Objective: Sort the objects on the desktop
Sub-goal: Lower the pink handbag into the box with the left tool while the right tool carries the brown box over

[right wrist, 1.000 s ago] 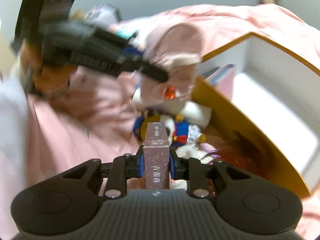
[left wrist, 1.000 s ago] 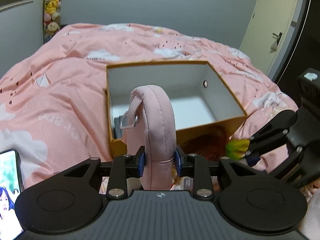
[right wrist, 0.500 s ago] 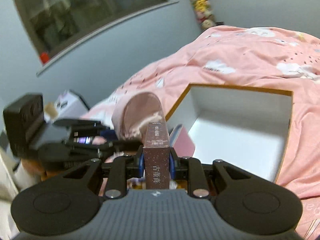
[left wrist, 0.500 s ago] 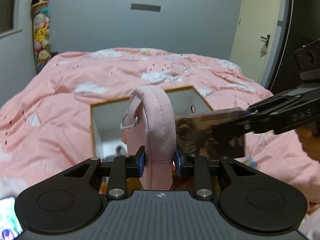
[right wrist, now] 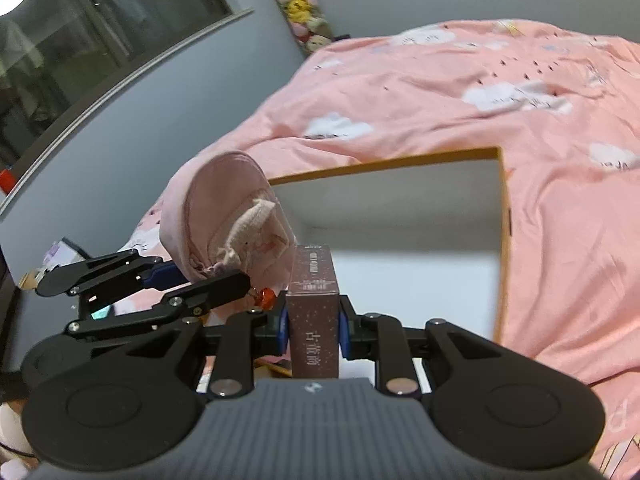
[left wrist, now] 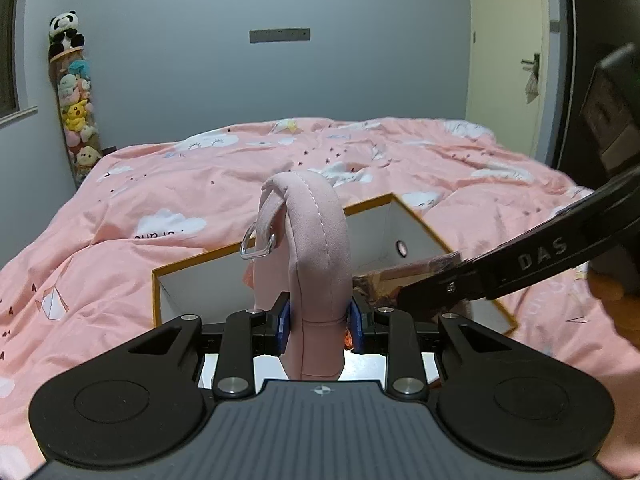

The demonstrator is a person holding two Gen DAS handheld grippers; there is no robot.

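Note:
My left gripper (left wrist: 319, 322) is shut on a pink fabric pouch (left wrist: 312, 248) with a metal ring, held upright over the near side of an open orange box (left wrist: 172, 276) with white inner walls. My right gripper (right wrist: 313, 330) is shut on a narrow mauve carton (right wrist: 314, 300) with printed characters, above the same box (right wrist: 384, 168). In the left wrist view the right gripper (left wrist: 404, 296) reaches in from the right with the carton (left wrist: 408, 276). In the right wrist view the left gripper (right wrist: 204, 280) holds the pouch (right wrist: 224, 220) at the box's left.
The box lies on a pink quilt (left wrist: 200, 176) with cloud prints. A tall holder of plush toys (left wrist: 74, 96) stands against the grey wall at the left. A door (left wrist: 508, 60) is at the right. A window (right wrist: 100, 32) is behind the left gripper.
Both grippers have moved over the box with pouch and carton still held. The right gripper rolled from pointing at toys beside the box to facing across its open top.

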